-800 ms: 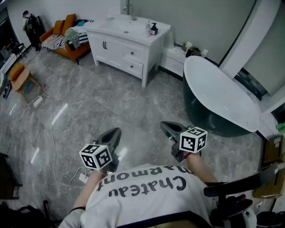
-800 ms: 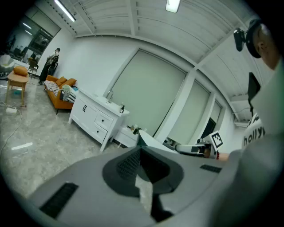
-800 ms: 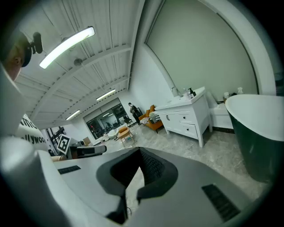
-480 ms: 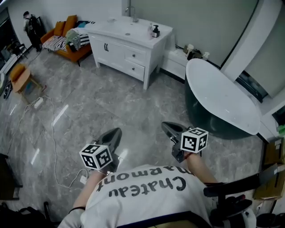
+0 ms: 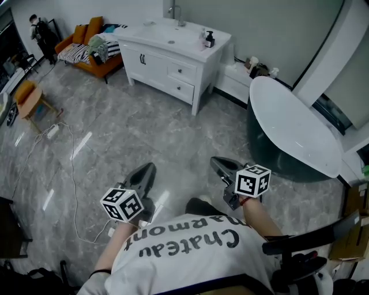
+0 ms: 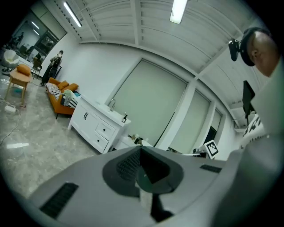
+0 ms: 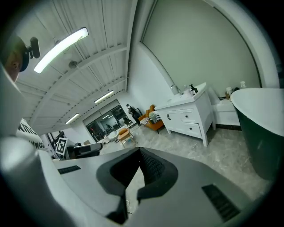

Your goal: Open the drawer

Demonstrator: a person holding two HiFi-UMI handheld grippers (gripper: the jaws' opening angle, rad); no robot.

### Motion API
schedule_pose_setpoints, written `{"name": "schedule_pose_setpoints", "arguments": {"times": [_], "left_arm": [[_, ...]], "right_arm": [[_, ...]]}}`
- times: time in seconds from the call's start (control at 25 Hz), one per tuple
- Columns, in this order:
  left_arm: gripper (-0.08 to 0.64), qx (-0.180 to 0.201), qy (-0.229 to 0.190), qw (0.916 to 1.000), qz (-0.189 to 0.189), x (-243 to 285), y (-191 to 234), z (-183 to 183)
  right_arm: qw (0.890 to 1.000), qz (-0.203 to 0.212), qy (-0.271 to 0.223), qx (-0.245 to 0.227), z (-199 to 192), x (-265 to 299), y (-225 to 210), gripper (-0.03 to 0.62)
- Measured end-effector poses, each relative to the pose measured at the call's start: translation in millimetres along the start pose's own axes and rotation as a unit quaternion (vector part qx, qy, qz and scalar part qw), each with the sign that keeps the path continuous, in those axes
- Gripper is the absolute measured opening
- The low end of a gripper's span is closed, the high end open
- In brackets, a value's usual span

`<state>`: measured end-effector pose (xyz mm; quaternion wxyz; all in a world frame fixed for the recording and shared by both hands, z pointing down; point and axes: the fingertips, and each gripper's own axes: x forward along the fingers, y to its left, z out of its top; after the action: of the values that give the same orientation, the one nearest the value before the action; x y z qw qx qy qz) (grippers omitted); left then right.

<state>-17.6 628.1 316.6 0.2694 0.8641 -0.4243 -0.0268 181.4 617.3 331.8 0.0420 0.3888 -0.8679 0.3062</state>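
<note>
White vanity (image 5: pixel 173 43) has slid right in the head view and a shoe (image 5: pixel 199 206) popped in, so probably walking over. Its drawers (image 5: pixel 182 71) are well away. Left gripper (image 5: pixel 148 169) and right gripper (image 5: pixel 215 163) ride pinched together and empty, just travelling.

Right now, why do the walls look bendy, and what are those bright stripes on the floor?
Left and right gripper views: the wide-angle lens curves the walls and blackens the corners. Head view: the stripes are glare on the shiny floor, likely reflected ceiling lamps.
</note>
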Motion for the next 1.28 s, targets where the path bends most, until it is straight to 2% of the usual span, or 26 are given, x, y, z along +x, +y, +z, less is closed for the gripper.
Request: {"name": "schedule_pose_setpoints", "arguments": {"times": [0.2, 0.4, 0.56, 0.84, 1.12, 1.28], "left_arm": [[0.008, 0.019, 0.018, 0.9995, 0.02, 17.6, 21.5, 0.9], [0.008, 0.009, -0.001, 0.9978, 0.066, 48.2, 63.5, 21.2], [0.008, -0.009, -0.003, 0.9979, 0.064, 92.3, 84.6, 47.4], [0.008, -0.012, 0.0, 0.9967, 0.081, 169.5, 115.6, 85.7], [0.008, -0.012, 0.008, 0.9962, 0.086, 227.8, 140.7, 104.7], [0.009, -0.021, 0.014, 0.9951, 0.095, 244.2, 153.6, 107.2]], "right_arm": [[1.0, 0.011, 0.008, 0.011, 14.8, 37.2, -14.8, 0.008], [0.999, 0.037, 0.025, -0.002, 41.5, 86.2, -39.3, 0.008], [0.998, 0.044, 0.037, -0.015, 77.1, 126.3, -65.0, 0.008], [0.995, 0.043, 0.072, -0.049, 131.6, 185.0, -117.2, 0.008], [0.997, 0.031, 0.073, -0.012, 172.0, 227.8, -177.1, 0.008], [0.996, 0.033, 0.088, -0.01, 175.9, 243.1, -192.0, 0.008]]}}
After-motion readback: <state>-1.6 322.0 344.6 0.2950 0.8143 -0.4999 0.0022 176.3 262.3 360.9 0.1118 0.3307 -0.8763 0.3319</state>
